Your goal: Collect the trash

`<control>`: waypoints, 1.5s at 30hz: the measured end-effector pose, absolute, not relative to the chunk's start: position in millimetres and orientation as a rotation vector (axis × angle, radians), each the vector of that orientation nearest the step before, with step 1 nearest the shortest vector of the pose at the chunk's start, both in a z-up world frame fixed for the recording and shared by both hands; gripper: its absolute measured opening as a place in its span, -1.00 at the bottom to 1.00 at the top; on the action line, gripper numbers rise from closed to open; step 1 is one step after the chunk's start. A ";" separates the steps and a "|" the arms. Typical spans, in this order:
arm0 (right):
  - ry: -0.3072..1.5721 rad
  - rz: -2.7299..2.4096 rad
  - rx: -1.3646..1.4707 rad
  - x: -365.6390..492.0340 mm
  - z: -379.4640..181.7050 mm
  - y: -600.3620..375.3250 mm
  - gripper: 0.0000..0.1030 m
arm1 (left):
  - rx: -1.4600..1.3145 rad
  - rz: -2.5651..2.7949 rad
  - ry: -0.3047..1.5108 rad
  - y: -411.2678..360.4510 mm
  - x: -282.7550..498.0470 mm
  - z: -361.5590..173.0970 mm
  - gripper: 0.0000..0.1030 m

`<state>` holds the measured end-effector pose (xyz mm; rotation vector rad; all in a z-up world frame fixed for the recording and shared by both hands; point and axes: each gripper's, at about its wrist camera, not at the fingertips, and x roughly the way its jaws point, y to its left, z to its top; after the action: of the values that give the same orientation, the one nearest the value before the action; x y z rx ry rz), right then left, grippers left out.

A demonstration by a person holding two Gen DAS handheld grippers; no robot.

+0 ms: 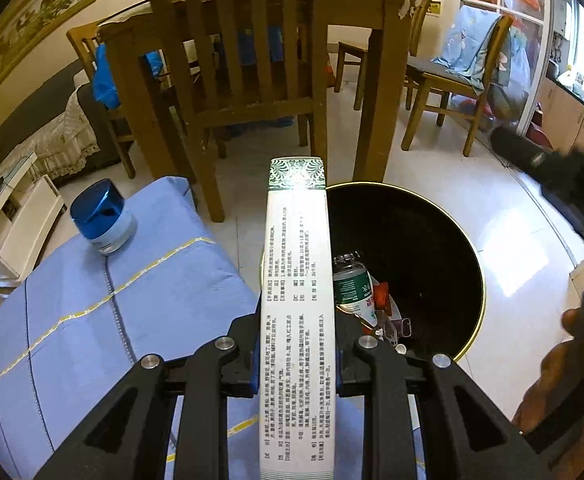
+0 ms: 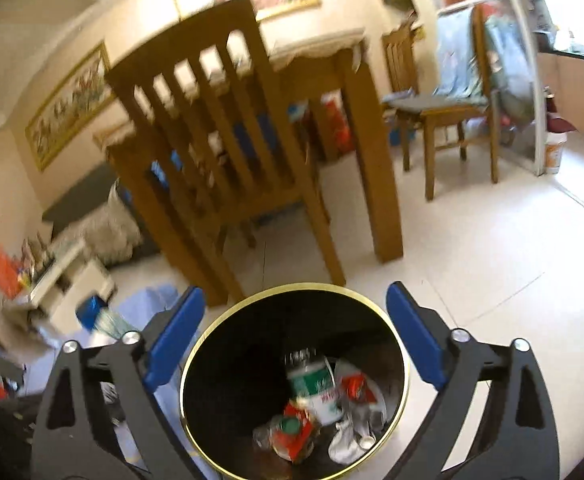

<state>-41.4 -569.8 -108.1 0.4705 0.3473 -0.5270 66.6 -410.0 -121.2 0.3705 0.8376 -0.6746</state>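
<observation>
Clamping the long white carton [image 1: 297, 312] between the blue pads of the left gripper [image 1: 297, 360], its patterned end sticking out toward twelve o'clock and sitting just at the nine o'clock edge of the black bin [image 1: 444, 216] in the left wrist view. Not yet hanging fully over the opening: most of the carton's length appearing over the gold rim and the blue cloth [image 1: 92, 300] beside it. Holding the right gripper [image 2: 296, 340] with jaws wide apart and nothing between them, above the bin [image 2: 228, 344]; inside, lying at five o'clock, a green-labelled bottle [image 2: 316, 388], a red packet [image 2: 292, 432] and crumpled white scraps [image 2: 348, 440].

Doing this step well, probably: carrying the carton further toward three o'clock until its whole length is hanging inside the rim, tipping the far end down, only then parting the pads. Risking otherwise a long box bridging the rim or bouncing onto the tiles. Keeping clear of the right-hand tool over the same opening. Leaving for afterwards the blue-lidded jar [image 1: 102, 216] standing on the cloth at ten o'clock, well apart from the bin
</observation>
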 end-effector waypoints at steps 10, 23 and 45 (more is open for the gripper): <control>0.203 -0.607 0.564 -77.2 -105.6 -589.8 0.89 | 0.443 -0.714 0.834 -463.0 75.1 -127.2 -0.38; 0.189 -0.641 0.585 -89.5 -109.9 -595.5 0.89 | 0.461 -0.698 0.782 -446.8 61.1 -123.0 0.31; 0.818 -0.021 0.348 46.0 -129.3 -346.1 0.89 | 0.237 0.013 0.807 -90.1 52.8 -48.5 0.87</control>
<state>46.0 -346.1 -129.3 0.3477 0.8180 -0.0207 52.8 -90.1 -48.5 0.2365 0.8072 0.0131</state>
